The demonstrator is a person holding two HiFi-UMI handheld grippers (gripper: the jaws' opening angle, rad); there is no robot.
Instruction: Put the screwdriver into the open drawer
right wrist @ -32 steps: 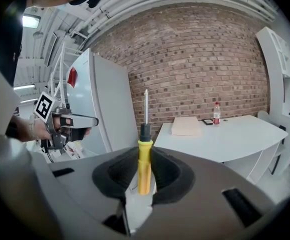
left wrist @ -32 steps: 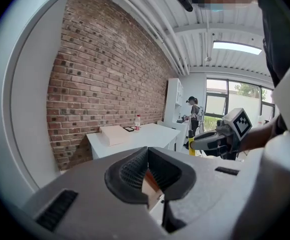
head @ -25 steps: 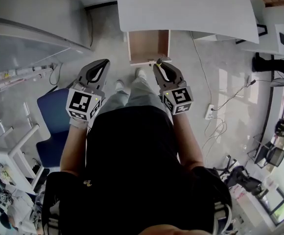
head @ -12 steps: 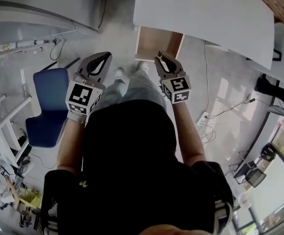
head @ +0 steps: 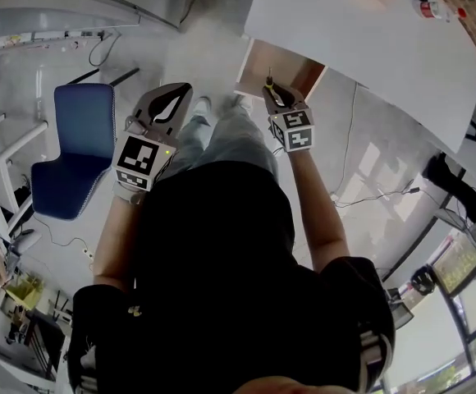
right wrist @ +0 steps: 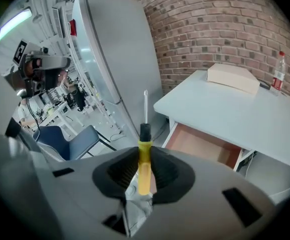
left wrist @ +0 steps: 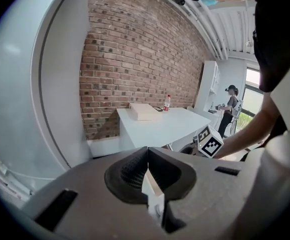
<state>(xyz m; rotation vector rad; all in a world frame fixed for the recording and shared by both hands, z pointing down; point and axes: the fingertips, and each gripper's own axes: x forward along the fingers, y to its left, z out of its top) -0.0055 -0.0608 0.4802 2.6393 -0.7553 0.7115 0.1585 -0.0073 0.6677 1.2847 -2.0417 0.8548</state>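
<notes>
Right gripper [right wrist: 144, 160] is clamping screwdriver [right wrist: 145, 134] by the handle, shaft leading at 12 o'clock for drop-in. Drawer [right wrist: 205, 143] is sitting open at 2 o'clock. Left gripper [left wrist: 147, 170] is idling, jaws together, empty.

In the head view, the back of the open drawer [head: 277, 66] is covered by the white table [head: 369, 48] at 1 o'clock, which is itself cut off by the top edge. The screwdriver [head: 266, 81] is too small there for more than a yellow speck to be made out. In the right gripper view, the butt of its handle is buried between the pads [right wrist: 119, 172] of the right gripper [right wrist: 145, 155], the blue chair [right wrist: 75, 140] at 9 o'clock is partly masked, and the label on the bottle [right wrist: 279, 66] cannot be read.
</notes>
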